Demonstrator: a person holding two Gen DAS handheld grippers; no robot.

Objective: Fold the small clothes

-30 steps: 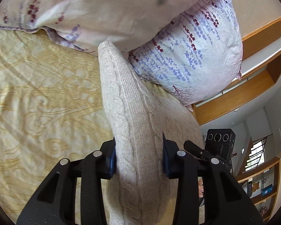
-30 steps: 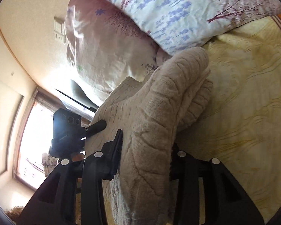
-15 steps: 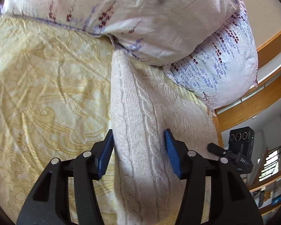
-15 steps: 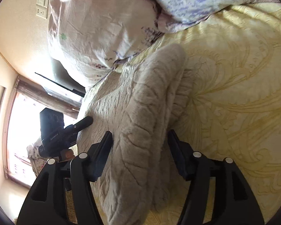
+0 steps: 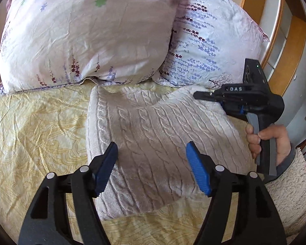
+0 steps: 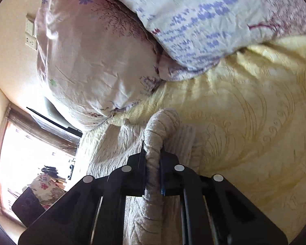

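Note:
A cream cable-knit sweater lies folded on the yellow patterned bedspread, just below the pillows. My left gripper is open, its blue pads spread above the sweater's near part, holding nothing. My right gripper is shut on a thick fold of the sweater at its right edge. The right gripper also shows in the left wrist view, held by a hand at the sweater's far right corner.
Two floral pillows lean at the head of the bed, right behind the sweater. A wooden headboard frame stands at the far right. A bright window and a socket plate show in the right wrist view.
My left gripper opened, let go of the sweater and pulled back. My right gripper opened half a second ago, then shut on a narrower fold at the edge.

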